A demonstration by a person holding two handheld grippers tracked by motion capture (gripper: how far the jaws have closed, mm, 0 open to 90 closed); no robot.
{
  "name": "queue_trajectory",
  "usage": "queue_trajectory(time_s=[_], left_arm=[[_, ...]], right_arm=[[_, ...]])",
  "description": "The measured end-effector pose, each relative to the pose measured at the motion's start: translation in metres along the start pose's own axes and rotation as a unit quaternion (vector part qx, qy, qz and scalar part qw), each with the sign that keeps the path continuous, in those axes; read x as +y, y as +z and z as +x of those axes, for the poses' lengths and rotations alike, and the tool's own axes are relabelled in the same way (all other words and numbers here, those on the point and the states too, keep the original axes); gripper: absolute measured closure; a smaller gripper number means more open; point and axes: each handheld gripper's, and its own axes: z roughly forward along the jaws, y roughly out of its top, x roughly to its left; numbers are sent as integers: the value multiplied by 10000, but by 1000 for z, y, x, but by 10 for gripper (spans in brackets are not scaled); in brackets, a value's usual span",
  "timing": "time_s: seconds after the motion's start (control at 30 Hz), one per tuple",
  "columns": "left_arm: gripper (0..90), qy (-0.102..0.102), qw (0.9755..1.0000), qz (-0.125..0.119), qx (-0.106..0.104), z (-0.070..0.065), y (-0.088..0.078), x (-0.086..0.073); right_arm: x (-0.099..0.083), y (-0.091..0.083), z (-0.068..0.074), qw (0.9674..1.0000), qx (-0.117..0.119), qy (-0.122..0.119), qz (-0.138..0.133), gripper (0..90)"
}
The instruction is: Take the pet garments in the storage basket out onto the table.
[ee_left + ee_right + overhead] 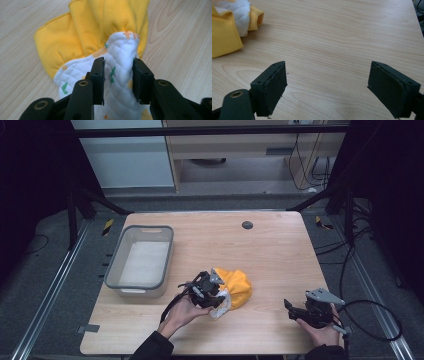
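Observation:
A crumpled yellow cloth (237, 286) with a white quilted lining lies on the wooden table (270, 250) near its middle front. My left gripper (212, 295) sits at the cloth's left side. In the left gripper view its jaws are shut on a fold of the white quilted lining (120, 75), with the yellow cloth (100, 25) bunched beyond. My right gripper (295, 310) rests low at the table's front right, apart from the cloth. Its jaws stand wide open over bare wood in the right gripper view (327, 87), with the yellow cloth (224, 35) at the far upper left.
A grey plastic bin (141, 261) with a pale bottom stands on the table's left side, close to the left hand. A small dark round disc (247, 225) lies near the far edge. Cables (370, 320) trail off the right edge.

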Motion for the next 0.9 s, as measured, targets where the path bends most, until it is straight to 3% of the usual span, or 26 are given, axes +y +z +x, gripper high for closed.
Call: queue_trajectory(time_s=[0.3, 0.6, 0.9], left_arm=[[500, 30, 10000, 2, 9, 0, -1, -3], [367, 39, 9993, -362, 3, 0, -16, -5], [265, -27, 9984, -557, 35, 5, -29, -16]], right_arm=[[-1, 0, -1, 10000, -9, 28, 18, 148], [-1, 0, -1, 10000, -16, 30, 16, 145], [-1, 0, -1, 10000, -11, 60, 34, 144]])
